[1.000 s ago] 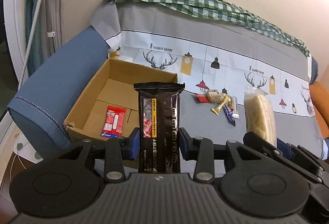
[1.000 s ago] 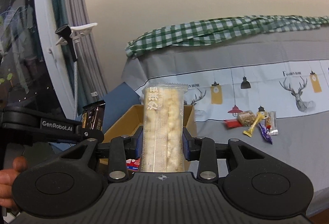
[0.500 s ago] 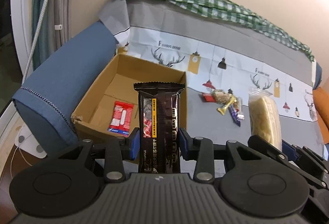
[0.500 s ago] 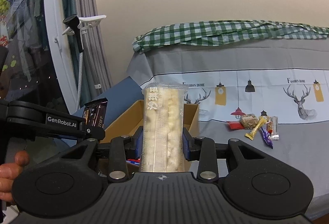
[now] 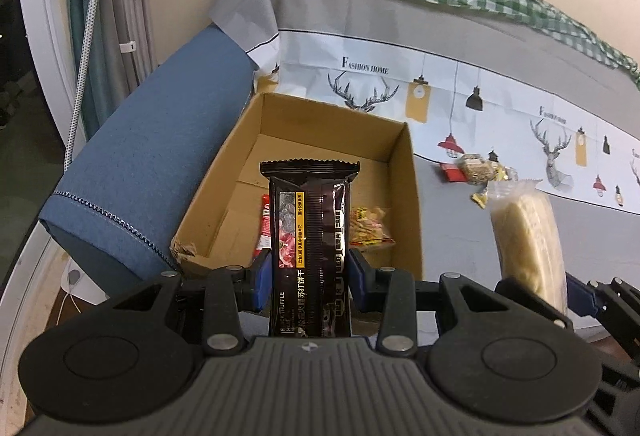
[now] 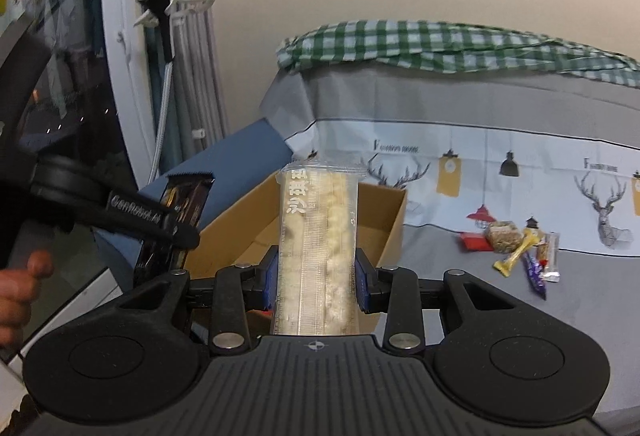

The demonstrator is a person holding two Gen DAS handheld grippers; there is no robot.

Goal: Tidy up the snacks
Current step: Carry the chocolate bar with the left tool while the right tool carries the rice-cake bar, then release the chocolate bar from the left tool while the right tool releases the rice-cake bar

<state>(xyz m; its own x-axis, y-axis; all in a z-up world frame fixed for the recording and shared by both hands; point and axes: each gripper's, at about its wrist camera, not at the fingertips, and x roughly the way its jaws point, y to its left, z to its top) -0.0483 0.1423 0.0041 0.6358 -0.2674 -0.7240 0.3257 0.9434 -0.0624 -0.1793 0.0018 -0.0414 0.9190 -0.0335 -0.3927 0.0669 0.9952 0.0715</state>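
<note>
Centre-left in the left wrist view, the cardboard box (image 5: 404, 163) sits open beside the blue armrest (image 5: 152, 163), ready for snacks. The left gripper (image 5: 308, 276) clamps the black biscuit pack (image 5: 310, 236) upright before it. At right, the right gripper (image 6: 316, 276) grips the pale rice-crisp pack (image 6: 320, 236); loose snacks (image 6: 520, 248) wait on the sofa.

"FASHION HOME" is printed on the sofa cover (image 5: 364, 65), upper centre. "BLACK TRUFFLE HAM" is read on the black biscuit packet (image 5: 310, 256). "GenRobot.AI" is marked on the left gripper (image 6: 136, 213), seen blurred at the left of the right wrist view.
</note>
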